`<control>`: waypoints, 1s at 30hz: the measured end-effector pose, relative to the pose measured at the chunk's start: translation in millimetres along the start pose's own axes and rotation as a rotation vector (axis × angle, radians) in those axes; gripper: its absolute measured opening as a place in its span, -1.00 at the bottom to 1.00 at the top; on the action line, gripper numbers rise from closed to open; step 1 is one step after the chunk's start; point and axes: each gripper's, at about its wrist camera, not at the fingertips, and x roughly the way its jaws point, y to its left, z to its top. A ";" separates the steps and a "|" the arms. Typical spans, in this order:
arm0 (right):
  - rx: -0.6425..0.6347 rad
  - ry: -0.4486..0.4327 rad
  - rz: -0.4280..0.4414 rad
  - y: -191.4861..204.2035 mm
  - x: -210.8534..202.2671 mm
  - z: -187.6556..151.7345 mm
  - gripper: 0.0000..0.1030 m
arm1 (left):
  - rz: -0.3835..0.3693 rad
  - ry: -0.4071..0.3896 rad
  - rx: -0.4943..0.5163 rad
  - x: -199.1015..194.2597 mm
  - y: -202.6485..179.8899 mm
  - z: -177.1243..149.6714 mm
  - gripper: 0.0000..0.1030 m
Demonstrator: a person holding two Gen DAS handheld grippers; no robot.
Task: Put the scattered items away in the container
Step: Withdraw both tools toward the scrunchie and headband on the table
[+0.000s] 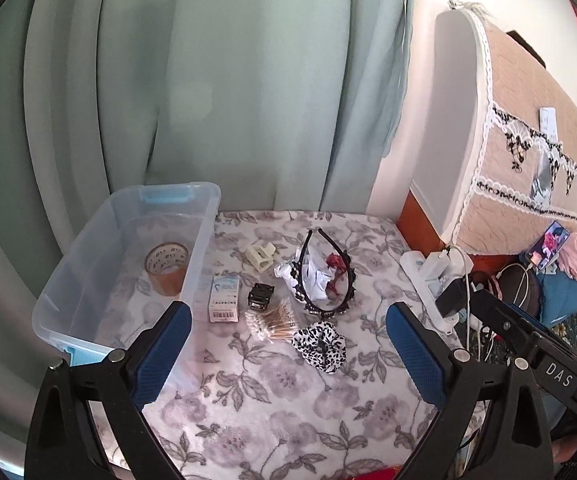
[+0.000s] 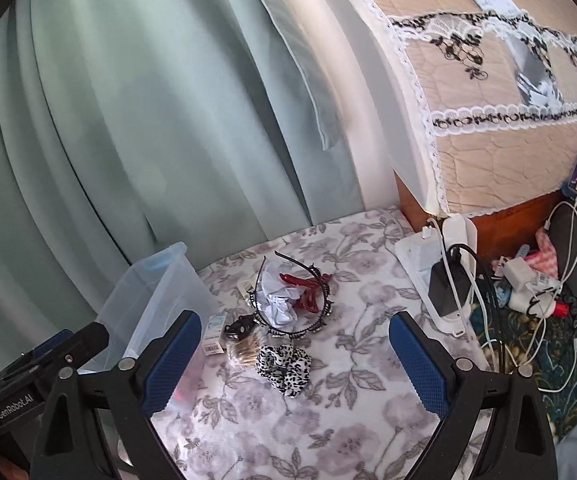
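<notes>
Left wrist view only: tape roll (image 1: 167,268) inside the clear container (image 1: 88,264) at the bed's (image 1: 272,400) left edge. Centre of bed: small box (image 1: 224,298), cotton swabs (image 1: 274,320), headband (image 1: 326,276), scrunchie (image 1: 320,346). Left gripper (image 1: 288,354) and right gripper (image 2: 294,360) both spread wide, nothing between the jaws.

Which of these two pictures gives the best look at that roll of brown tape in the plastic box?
The left wrist view. It looks down into the clear plastic box, where the tape roll stands in plain sight on the bottom. In the right wrist view the box is seen from the side, partly behind a gripper finger, and the tape cannot be made out.
</notes>
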 end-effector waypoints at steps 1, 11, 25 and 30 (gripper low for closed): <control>0.007 0.008 -0.002 -3.4 1.9 -1.6 0.88 | 0.001 0.016 0.006 4.2 -2.3 -2.7 0.90; 0.036 0.087 -0.008 -24.7 27.0 -18.2 0.88 | -0.001 0.183 0.035 52.9 -19.3 -32.7 0.90; 0.037 0.223 -0.044 -36.3 74.8 -34.9 0.88 | -0.046 0.339 0.001 119.7 -14.4 -57.7 0.90; 0.030 0.261 -0.054 -36.8 92.4 -37.2 0.88 | -0.054 0.374 0.004 146.1 -19.0 -60.3 0.88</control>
